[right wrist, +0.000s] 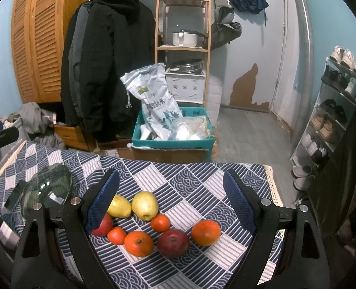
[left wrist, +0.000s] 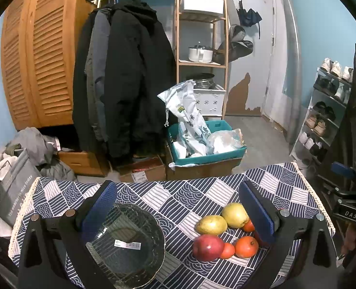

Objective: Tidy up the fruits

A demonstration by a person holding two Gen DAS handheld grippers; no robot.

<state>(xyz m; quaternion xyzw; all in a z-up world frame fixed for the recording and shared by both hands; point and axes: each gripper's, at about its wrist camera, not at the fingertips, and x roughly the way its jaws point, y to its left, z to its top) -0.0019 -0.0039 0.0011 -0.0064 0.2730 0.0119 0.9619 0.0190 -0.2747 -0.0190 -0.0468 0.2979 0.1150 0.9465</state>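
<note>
1. The left gripper (left wrist: 178, 207) is spread wide and holds nothing; its blue-padded fingers (left wrist: 99, 207) frame the lower half of the left wrist view above the blue-and-white patterned tablecloth (left wrist: 178, 192).
2. A clear glass bowl with a scalloped rim (left wrist: 127, 243) sits at lower left of that view, partly behind the left finger, with a white label showing inside it.
3. The right gripper (right wrist: 170, 200) is likewise released and empty, hovering over the fruit pile at lower centre of the right wrist view.
4. There, two yellow-green pears (right wrist: 144, 205) lie touching at the back, with a small orange tangerine (right wrist: 160, 222) just beside them.
5. In front lie a larger orange (right wrist: 138, 243), a dark red apple (right wrist: 173, 242) and another orange (right wrist: 205, 232), close together.
6. A second red apple (right wrist: 104, 226) shows partly behind the left finger, a small tangerine (right wrist: 116, 235) against it.
7. All the fruit lies on the cloth, outside the bowl.
</note>
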